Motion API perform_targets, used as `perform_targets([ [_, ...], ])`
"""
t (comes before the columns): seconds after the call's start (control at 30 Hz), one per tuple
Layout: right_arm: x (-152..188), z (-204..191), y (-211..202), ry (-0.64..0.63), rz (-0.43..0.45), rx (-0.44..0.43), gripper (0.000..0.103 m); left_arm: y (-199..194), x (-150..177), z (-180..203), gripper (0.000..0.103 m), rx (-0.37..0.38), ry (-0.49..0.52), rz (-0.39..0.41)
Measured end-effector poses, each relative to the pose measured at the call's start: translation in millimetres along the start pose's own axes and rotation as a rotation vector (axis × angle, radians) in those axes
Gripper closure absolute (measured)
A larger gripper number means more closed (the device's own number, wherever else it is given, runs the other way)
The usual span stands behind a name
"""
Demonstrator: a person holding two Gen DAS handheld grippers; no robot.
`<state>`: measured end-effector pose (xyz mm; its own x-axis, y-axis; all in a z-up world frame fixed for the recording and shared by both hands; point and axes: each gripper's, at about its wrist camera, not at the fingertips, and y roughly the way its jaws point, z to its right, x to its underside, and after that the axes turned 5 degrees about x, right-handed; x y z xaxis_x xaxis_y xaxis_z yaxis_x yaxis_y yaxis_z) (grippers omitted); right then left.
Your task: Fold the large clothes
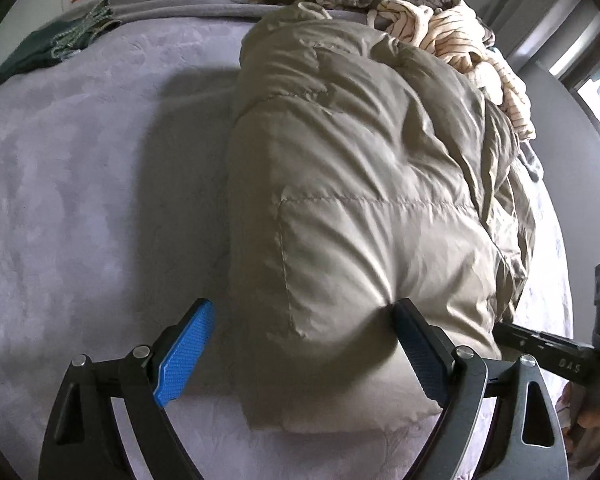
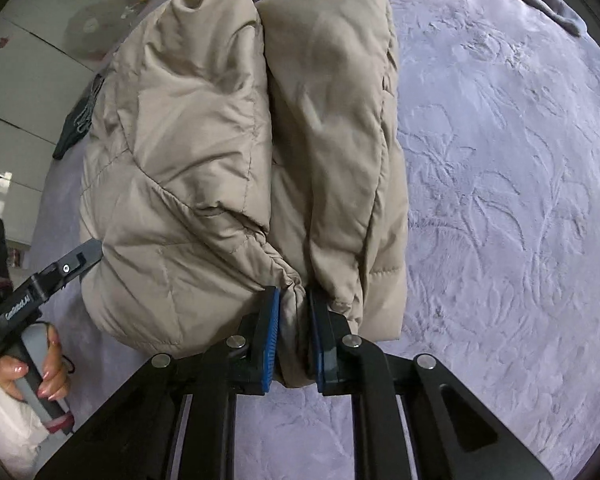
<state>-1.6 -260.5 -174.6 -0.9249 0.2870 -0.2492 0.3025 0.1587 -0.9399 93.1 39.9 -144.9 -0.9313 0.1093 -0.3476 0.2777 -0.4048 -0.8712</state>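
Mid-fold of the padded beige jacket (image 2: 236, 152) lying on the lavender bed cover (image 2: 500, 160): right gripper (image 2: 293, 328) clamped on a gathered cuff, left gripper (image 1: 300, 344) spread wide astride the near corner; next, probably carrying the cuff across.

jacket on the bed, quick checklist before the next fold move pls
1. Right gripper closed on the jacket: ok, the elastic cuff is pinched between its pads.
2. Left gripper gripping: not ok, the jaws stand wide with a jacket corner between them; only one finger dents the fabric.
3. Jacket folded lengthwise: ok, two halves meet along a centre crease.
4. Bed clear on the right: ok, bare cover there.
5. Far end clear: not ok, a striped garment lies against the jacket's far edge.
6. Green cloth out of the way: ok, well apart at the far left.
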Motion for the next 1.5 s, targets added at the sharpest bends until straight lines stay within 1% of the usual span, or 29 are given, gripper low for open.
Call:
perform_targets([
  [0.13, 0.9, -5.8, -14.0, 0.016, -0.002, 0.011, 0.088, -15.9, 3.8, 5.4, 0.012, -0.048, 0.001, -0.015],
  [0.17, -7.8, -8.7, -10.3, 0.022, -0.003, 0.015, 0.088, -21.0, 5.0, 7.0, 0.012, -0.053, 0.003, -0.016],
  [0.23, -7.8, -10.4, -15.6, 0.038, -0.006, 0.024, 0.087, -30.7, 7.6, 10.4, 0.012, -0.065, 0.008, -0.024],
  [0.27, -7.5, -11.4, -18.5, 0.044, -0.009, 0.029, 0.085, -34.5, 8.7, 11.8, 0.012, -0.067, 0.011, -0.027],
  [0.47, 0.5, -21.6, -40.5, 0.066, 0.012, 0.059, 0.085, -59.6, 20.2, 13.5, 0.012, -0.06, 0.016, -0.047],
  [0.67, 23.3, -37.3, -62.7, 0.107, 0.029, 0.074, 0.085, -74.8, 32.6, 12.3, 0.012, -0.043, 0.046, -0.06],
  [0.73, 28.8, -43.9, -59.8, 0.12, 0.026, 0.073, 0.085, -79.7, 35.5, 10.5, 0.012, -0.038, 0.055, -0.065],
  [0.83, 45.9, -54.2, -64.4, 0.14, 0.021, 0.08, 0.085, -89.5, 41.5, 9.8, 0.012, -0.024, 0.077, -0.069],
  [0.9, 56.8, -61.1, -68.0, 0.15, 0.02, 0.078, 0.085, -95.6, 46.1, 11.4, 0.012, -0.029, 0.096, -0.067],
  [1.03, 75.4, -75.3, -76.6, 0.148, 0.008, 0.073, 0.085, -114.6, 57.8, 17.1, 0.012, -0.051, 0.13, -0.051],
  [1.13, 78.9, -81.0, -83.4, 0.126, 0.007, 0.073, 0.085, -129.0, 65.5, 19.5, 0.011, -0.057, 0.136, -0.024],
  [1.2, 80.0, -83.7, -91.1, 0.113, 0.018, 0.071, 0.085, -138.2, 70.2, 23.0, 0.011, -0.073, 0.144, -0.001],
  [1.23, 80.1, -84.0, -94.3, 0.109, 0.024, 0.07, 0.085, -142.5, 72.3, 24.9, 0.0, -0.079, 0.143, 0.006],
  [1.3, 80.9, -85.3, -101.3, 0.093, 0.04, 0.079, 0.085, -151.4, 77.2, 29.7, 0.0, -0.106, 0.135, 0.03],
  [1.4, 82.5, -85.4, -116.6, 0.058, 0.079, 0.116, 0.085, -163.8, 82.3, 36.2, 0.0, -0.121, 0.112, 0.043],
  [1.5, 84.0, -84.8, -131.2, 0.03, 0.105, 0.135, 0.085, -178.5, 86.3, 42.7, 0.0, -0.155, 0.083, 0.065],
])
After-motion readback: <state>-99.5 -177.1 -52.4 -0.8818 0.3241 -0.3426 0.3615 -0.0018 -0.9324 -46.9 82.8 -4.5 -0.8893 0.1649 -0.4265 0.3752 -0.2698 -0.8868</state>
